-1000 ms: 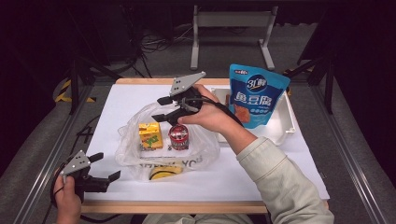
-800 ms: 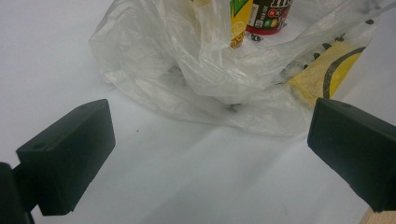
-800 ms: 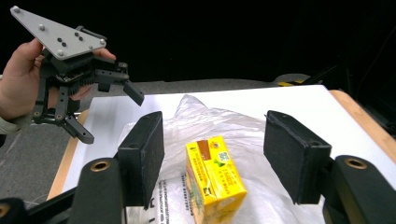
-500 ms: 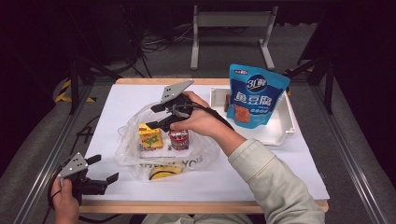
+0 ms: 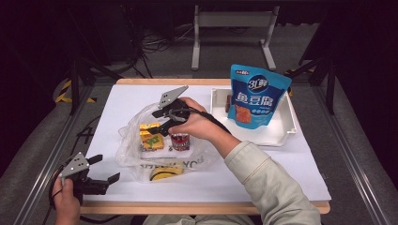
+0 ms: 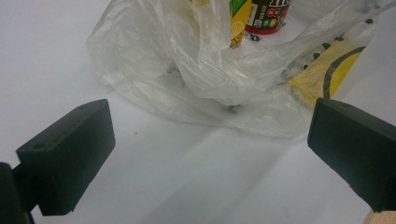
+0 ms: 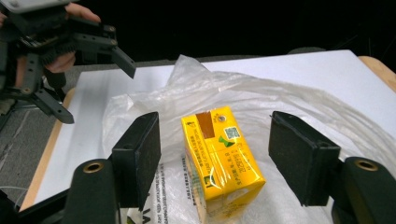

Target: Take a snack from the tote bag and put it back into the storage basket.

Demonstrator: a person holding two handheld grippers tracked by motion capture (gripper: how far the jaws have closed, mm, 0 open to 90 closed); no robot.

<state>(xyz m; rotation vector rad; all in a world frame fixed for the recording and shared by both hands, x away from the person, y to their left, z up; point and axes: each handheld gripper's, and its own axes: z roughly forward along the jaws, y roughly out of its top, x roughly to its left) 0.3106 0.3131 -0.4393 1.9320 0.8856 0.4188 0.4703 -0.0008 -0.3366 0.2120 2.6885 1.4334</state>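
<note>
Left gripper (image 5: 96, 176) parked at 7 o'clock near table edge (image 5: 202, 206), jaws wide apart, nothing between; in left gripper view aimed at crumpled near side of plastic bag (image 6: 224, 79), not touching. Bag (image 5: 136, 150) at centre-left, mouth open. Inside: yellow carton (image 5: 151, 136) upright at approx 10 o'clock of bag, dark can (image 5: 179, 141) just beside at its 3 o'clock, yellow-black item (image 5: 162, 174) at 6 o'clock. Right gripper (image 5: 164, 121) over the carton, jaws spread either side of carton (image 7: 219, 154) w/ gaps both sides, no contact yet. Right forearm reaching diagonally from 5 o'clock, wrist bent down into bag. Blue pouch (image 5: 257, 96) standing in white tray (image 5: 291, 126) at 2 o'clock. Judgement: early stage – carton lined up, not gripped; closing, lifting, moving it all left to do.
</note>
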